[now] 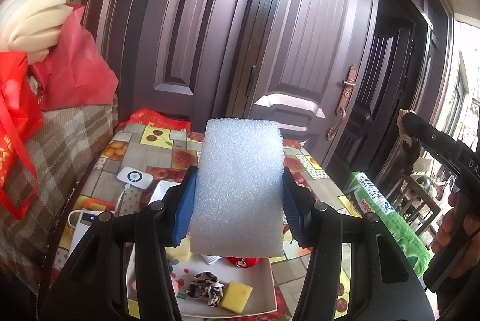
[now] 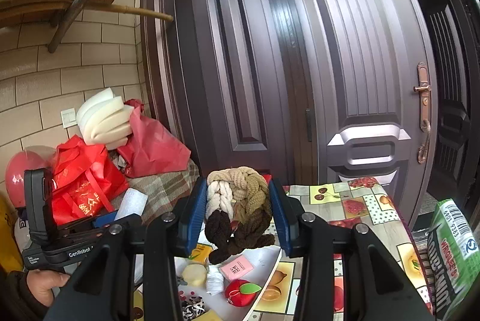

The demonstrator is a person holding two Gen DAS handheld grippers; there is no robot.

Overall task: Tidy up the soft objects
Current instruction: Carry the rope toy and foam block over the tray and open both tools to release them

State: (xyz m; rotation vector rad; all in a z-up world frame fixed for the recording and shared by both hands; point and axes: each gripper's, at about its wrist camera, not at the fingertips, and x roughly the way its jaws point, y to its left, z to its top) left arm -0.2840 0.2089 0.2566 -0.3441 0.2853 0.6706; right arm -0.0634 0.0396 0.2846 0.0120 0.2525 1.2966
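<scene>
My left gripper (image 1: 239, 202) is shut on a white foam block (image 1: 240, 186) and holds it upright above the white tray (image 1: 264, 300). The tray holds a yellow sponge (image 1: 237, 295), a black-and-white scrunchie (image 1: 205, 289) and a red plush apple (image 2: 240, 292). My right gripper (image 2: 238, 216) is shut on a braided yarn bundle (image 2: 240, 207) in cream, tan and brown, held above the tray (image 2: 264, 258). The left gripper with its foam block (image 2: 130, 202) shows at the left of the right wrist view.
The table (image 1: 306, 165) has a fruit-pattern cloth. On it lie a white device (image 1: 135, 177) with a cable and a power bank (image 1: 87, 220). A green Wrigley's box (image 2: 450, 255) stands at the right edge. Red bags (image 2: 87, 186) and foam pieces (image 2: 105, 118) are piled left. Dark doors stand behind.
</scene>
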